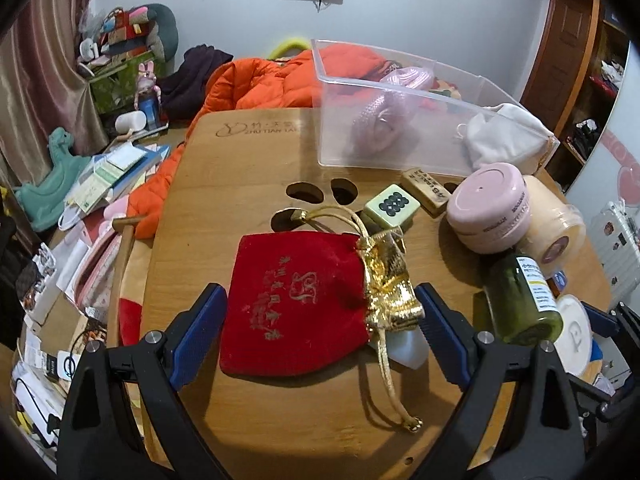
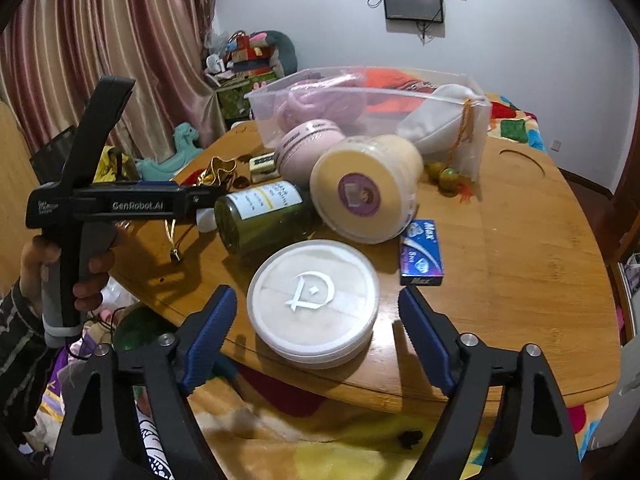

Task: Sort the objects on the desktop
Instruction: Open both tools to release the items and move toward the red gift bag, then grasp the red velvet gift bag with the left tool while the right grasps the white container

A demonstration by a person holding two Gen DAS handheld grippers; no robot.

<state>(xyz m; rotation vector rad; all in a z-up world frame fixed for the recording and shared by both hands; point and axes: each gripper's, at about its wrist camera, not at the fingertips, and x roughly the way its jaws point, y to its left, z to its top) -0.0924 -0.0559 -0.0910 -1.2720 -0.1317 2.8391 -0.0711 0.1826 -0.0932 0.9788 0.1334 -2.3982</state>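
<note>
both sets of fingers stand open: left gripper (image 1: 322, 332) straddles the red pouch (image 1: 296, 304), right gripper (image 2: 318, 338) the white round box (image 2: 313, 298). close squarely, lift straight off the bench (image 2: 520, 240).

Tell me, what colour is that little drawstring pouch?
The pouch is red with a gold neck and cord, clearest in the left wrist view.

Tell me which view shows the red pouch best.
The left wrist view: the red pouch lies whole, gold lettering up, between the open left gripper fingers. The right wrist view shows only its gold neck and a sliver of red behind the left gripper's body.
</note>
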